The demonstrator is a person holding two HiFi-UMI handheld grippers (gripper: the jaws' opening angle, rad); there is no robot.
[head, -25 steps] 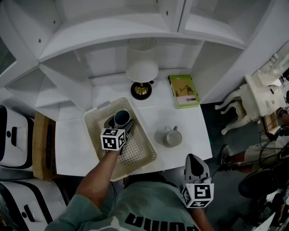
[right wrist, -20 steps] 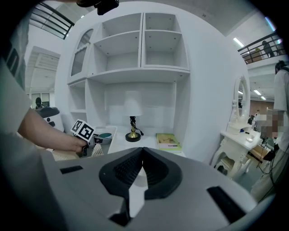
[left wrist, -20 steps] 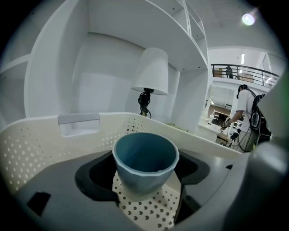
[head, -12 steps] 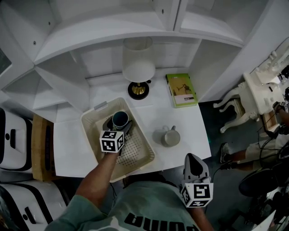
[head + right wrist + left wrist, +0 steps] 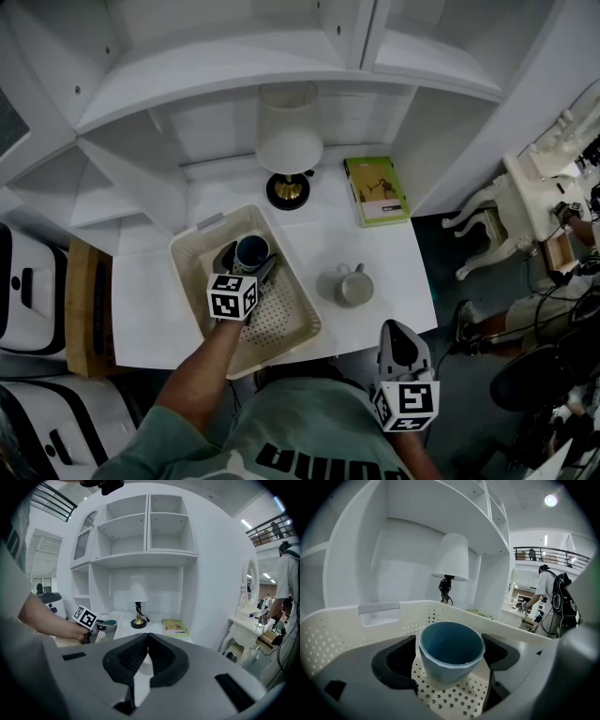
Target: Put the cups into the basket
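Observation:
A blue cup (image 5: 451, 651) stands upright on the perforated floor of the cream basket (image 5: 306, 292), in its far part. My left gripper (image 5: 248, 262) reaches into the basket, and its jaws are opening on either side of the cup, with thin gaps at the pads. A grey mug (image 5: 355, 285) with a handle sits on the white table to the right of the basket. My right gripper (image 5: 399, 330) hovers shut and empty over the table's near right edge. In the right gripper view its jaws (image 5: 146, 641) meet with nothing between them.
A white lamp (image 5: 289, 150) on a dark and gold base stands behind the basket. A green book (image 5: 378, 189) lies at the back right. White shelves rise behind the table. A wooden board (image 5: 84, 300) lies to the left, and white furniture (image 5: 539, 197) stands to the right.
The left gripper has stayed at the blue cup inside the basket, with its jaws a touch wider. The right gripper has not moved.

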